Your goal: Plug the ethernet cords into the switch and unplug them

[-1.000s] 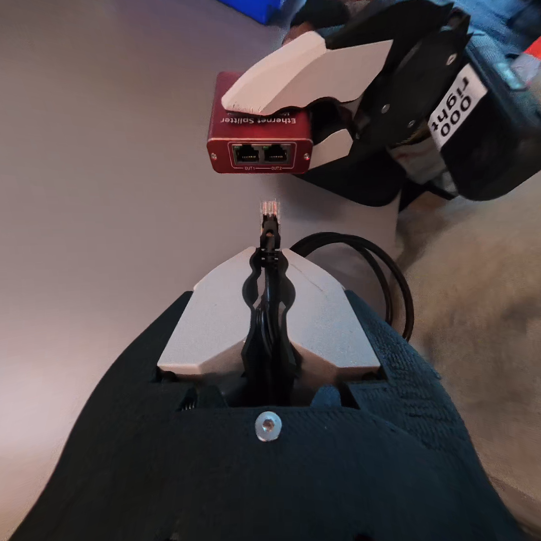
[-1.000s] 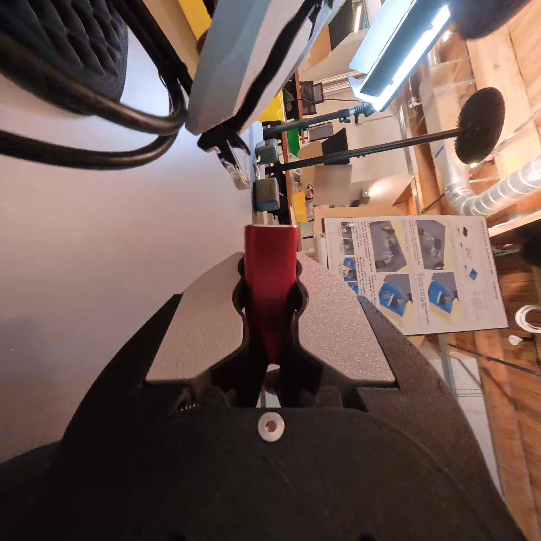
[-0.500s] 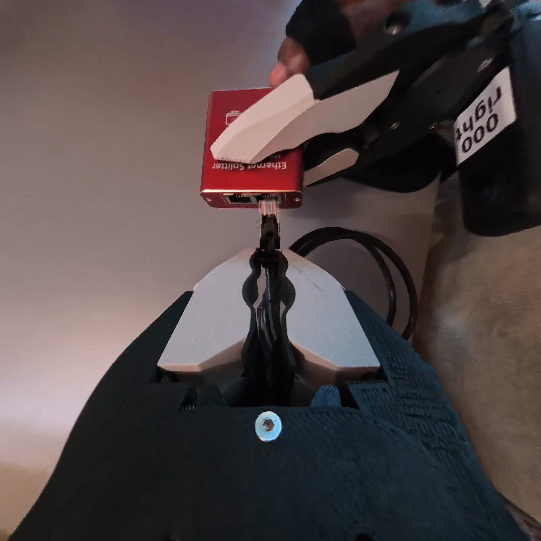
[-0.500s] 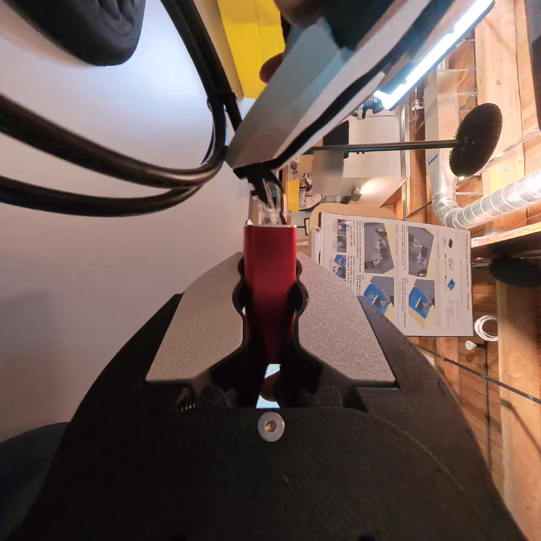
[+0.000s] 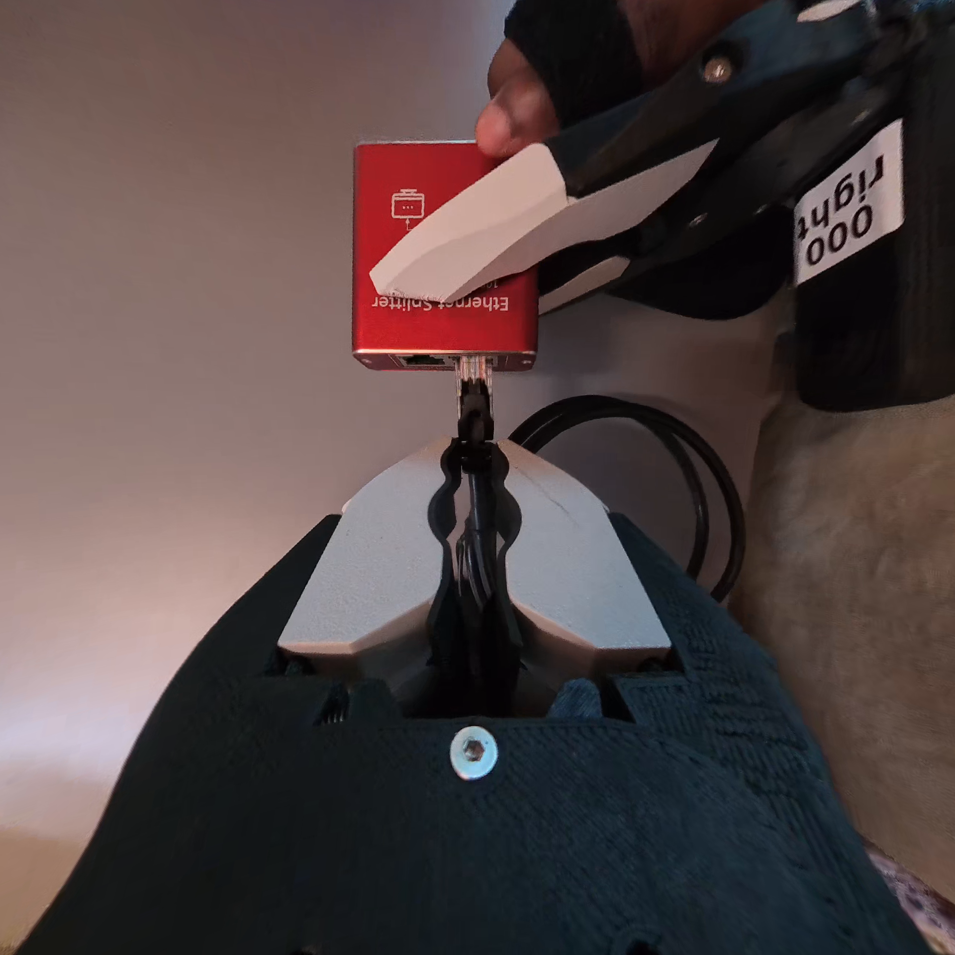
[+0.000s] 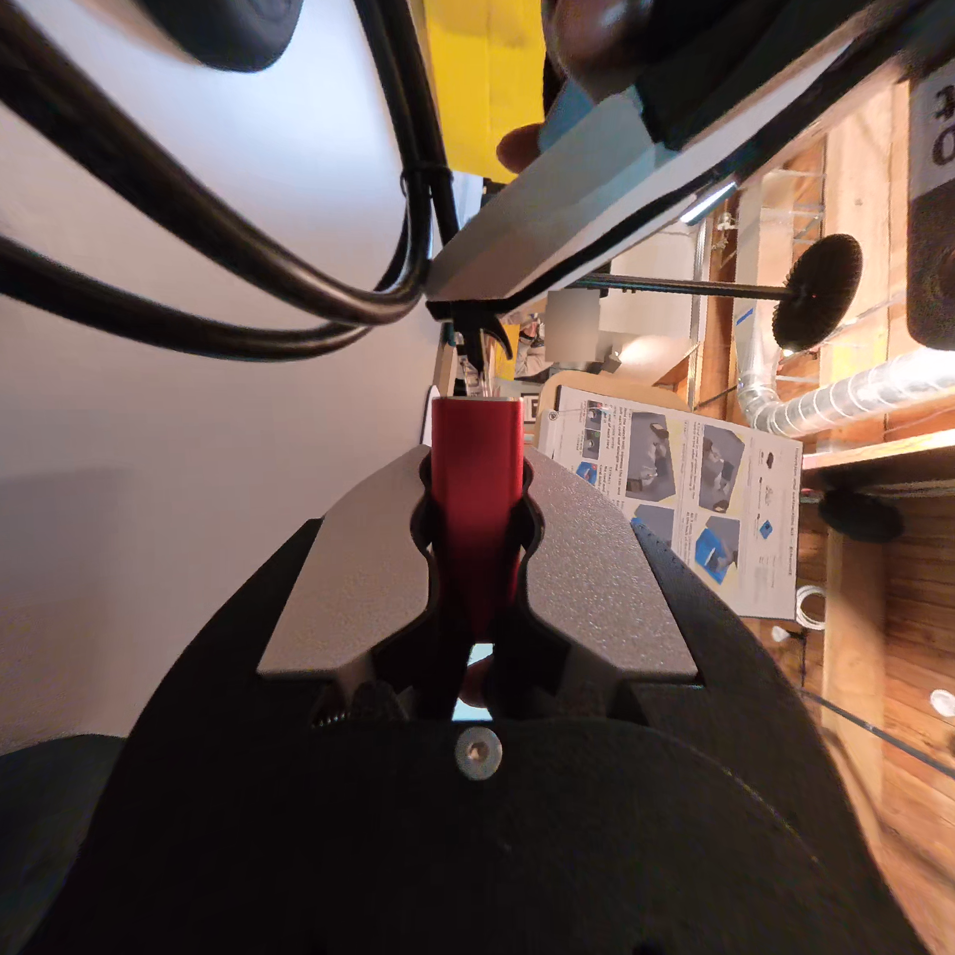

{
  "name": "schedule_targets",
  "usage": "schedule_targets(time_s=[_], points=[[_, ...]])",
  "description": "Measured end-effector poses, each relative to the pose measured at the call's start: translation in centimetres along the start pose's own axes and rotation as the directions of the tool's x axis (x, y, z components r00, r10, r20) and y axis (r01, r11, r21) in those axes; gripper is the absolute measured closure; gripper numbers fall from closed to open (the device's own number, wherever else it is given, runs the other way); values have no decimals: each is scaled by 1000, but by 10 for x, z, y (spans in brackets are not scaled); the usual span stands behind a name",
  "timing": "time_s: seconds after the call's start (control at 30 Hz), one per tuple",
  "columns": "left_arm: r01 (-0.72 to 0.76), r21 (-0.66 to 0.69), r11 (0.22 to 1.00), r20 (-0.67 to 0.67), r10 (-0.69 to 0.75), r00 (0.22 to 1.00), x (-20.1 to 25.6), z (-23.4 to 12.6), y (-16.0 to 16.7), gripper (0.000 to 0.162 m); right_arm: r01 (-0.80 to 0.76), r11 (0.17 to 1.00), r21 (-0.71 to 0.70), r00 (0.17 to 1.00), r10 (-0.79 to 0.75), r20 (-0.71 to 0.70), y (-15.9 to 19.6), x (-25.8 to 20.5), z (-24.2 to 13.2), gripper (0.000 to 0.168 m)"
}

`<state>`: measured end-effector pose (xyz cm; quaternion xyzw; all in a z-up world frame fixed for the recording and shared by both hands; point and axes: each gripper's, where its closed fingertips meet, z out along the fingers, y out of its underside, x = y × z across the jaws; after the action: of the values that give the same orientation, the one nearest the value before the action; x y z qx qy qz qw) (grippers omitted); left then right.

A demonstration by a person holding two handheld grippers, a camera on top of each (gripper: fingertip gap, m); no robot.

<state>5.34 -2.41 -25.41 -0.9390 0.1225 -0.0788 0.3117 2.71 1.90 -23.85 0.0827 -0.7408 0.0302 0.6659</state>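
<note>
Entering the red switch (image 5: 444, 258), plug (image 5: 473, 374) now seated, previously apart

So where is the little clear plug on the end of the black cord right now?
In the left wrist view the clear plastic plug sits at centre, just past the left gripper holding its black cord, its tip in the right-hand port of the red metal box held by the right gripper.

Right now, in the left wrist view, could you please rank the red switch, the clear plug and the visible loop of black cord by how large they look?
1. Loop of black cord: widest outline, though thin.
2. Red switch: close in extent and far more solid; the order of these two is unsure.
3. Clear plug: plainly smallest, its tip in the switch's right port.
</note>
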Motion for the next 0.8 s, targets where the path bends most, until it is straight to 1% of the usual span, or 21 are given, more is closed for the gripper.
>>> schedule_targets(time_s=[0.1,0.2,0.27,0.37,0.4,0.47,0.6,0.73,0.8], points=[[-61,-99,993,49,67,997,-3,4,4,151,20,1000,8,1000,-20,-9,-1,-2,0,139],[-54,-114,992,35,59,998,-5,7,5,151,40,999,-9,999,-40,7,-2,-3,1,139],[-46,-110,993,11,47,999,-4,8,6,152,86,996,-25,996,-86,32,-3,-7,2,139],[-71,-190,979,34,78,996,-7,11,14,151,155,988,-20,986,-153,70,-8,-14,5,137],[-74,-200,977,41,84,996,-8,12,15,152,161,987,-15,984,-159,80,-9,-15,7,139],[-88,-206,975,43,99,994,-10,13,16,152,150,989,-11,984,-148,100,-10,-18,8,140],[-125,-175,977,29,132,991,-11,15,17,153,127,992,-1,984,-126,123,-13,-22,8,140],[-112,-152,982,12,115,993,-10,18,18,155,112,994,-10,982,-109,154,-15,-27,10,140],[-143,-213,966,-7,145,989,-9,22,26,154,128,992,19,974,-129,183,-21,-33,10,139]])
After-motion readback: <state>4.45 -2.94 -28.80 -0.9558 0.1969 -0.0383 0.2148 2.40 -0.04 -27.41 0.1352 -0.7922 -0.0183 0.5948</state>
